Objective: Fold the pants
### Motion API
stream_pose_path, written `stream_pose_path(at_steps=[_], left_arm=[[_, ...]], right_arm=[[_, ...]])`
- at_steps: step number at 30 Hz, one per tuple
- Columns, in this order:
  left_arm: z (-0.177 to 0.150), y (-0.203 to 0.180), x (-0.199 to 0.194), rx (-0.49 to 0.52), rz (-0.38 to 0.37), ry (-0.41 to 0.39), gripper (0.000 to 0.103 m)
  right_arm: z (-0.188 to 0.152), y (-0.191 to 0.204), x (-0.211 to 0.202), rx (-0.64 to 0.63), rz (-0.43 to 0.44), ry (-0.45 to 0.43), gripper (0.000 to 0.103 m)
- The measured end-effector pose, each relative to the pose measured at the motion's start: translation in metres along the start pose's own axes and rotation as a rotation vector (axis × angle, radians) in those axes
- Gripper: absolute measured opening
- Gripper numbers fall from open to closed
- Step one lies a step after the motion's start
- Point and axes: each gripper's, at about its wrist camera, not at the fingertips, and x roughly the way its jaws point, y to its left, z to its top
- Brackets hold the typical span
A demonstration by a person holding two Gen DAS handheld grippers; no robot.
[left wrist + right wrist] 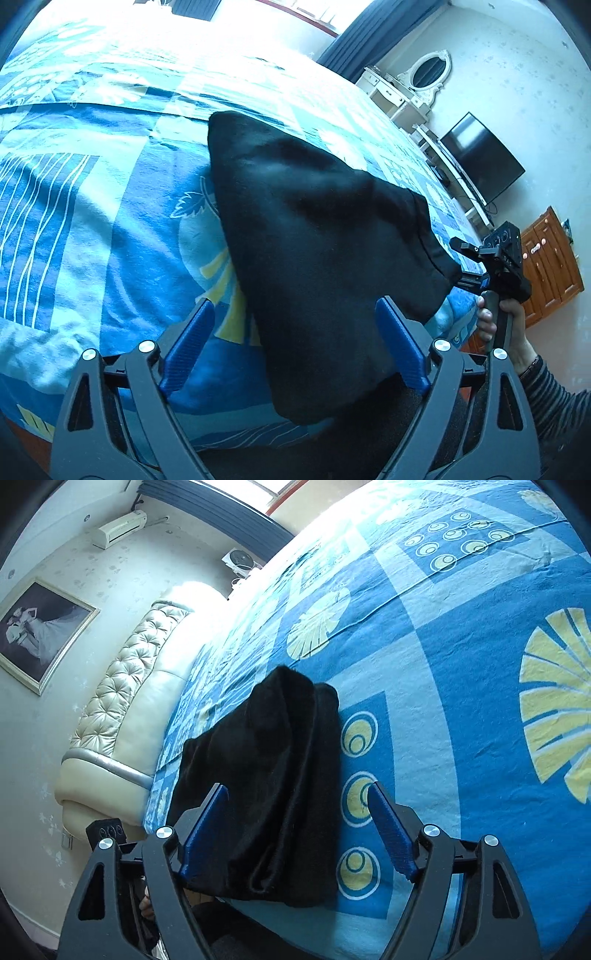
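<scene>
Black pants [317, 266] lie folded into a compact stack on a bed spread with a blue patterned bedcover [110, 221], near the bed's edge. From the left wrist view, the left claw [295, 347] stands spread wide, its blue ribbed pads [188, 350] on either side of the near end of the pants; the left pad is clear of the cloth, while the right pad sits at the cloth's edge without pinching it. Further right in the same view, a person's hand [495, 321] in a striped sleeve [554, 398] grips the handle of the right claw [295, 834], just beyond the far corner of the pants. Behind it, against a pale wall, stand a white dressing table with an oval mirror [428, 72], a dark television screen [480, 158] and a wooden cabinet [550, 258].

From the right wrist view, a framed picture [37, 631] hangs at far left above a tufted cream headboard [129, 686]. The right claw is likewise spread, the folded pants lying between its pads and touching neither firmly; its right pad hangs over bare bedcover.
</scene>
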Motion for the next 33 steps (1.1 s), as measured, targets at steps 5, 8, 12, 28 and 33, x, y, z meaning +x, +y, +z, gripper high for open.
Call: stream_pose_path(at_steps=[5, 8, 12, 28, 33], left_arm=[[0.045, 0.031, 0.022, -0.096, -0.069, 0.003, 0.089], [0.069, 0.037, 0.045, -0.094, -0.077, 0.028, 0.089], [0.089, 0.037, 0.069, -0.074, -0.087, 0.06, 0.09], [0.103, 0.006, 0.085, 0.136, 0.11, 0.092, 0.034], [0.129, 0.001, 0.086, 0.181, 0.156, 0.04, 0.032]], right_arm=[[0.037, -0.006, 0.032, 0.057, 0.089, 0.012, 0.079], [0.049, -0.008, 0.057, 0.05, 0.058, 0.044, 0.079], [0.052, -0.004, 0.079, 0.046, 0.076, 0.068, 0.079], [0.047, 0.03, 0.079, -0.16, -0.018, 0.034, 0.035], [0.071, 0.036, 0.079, -0.167, 0.006, -0.026, 0.035]])
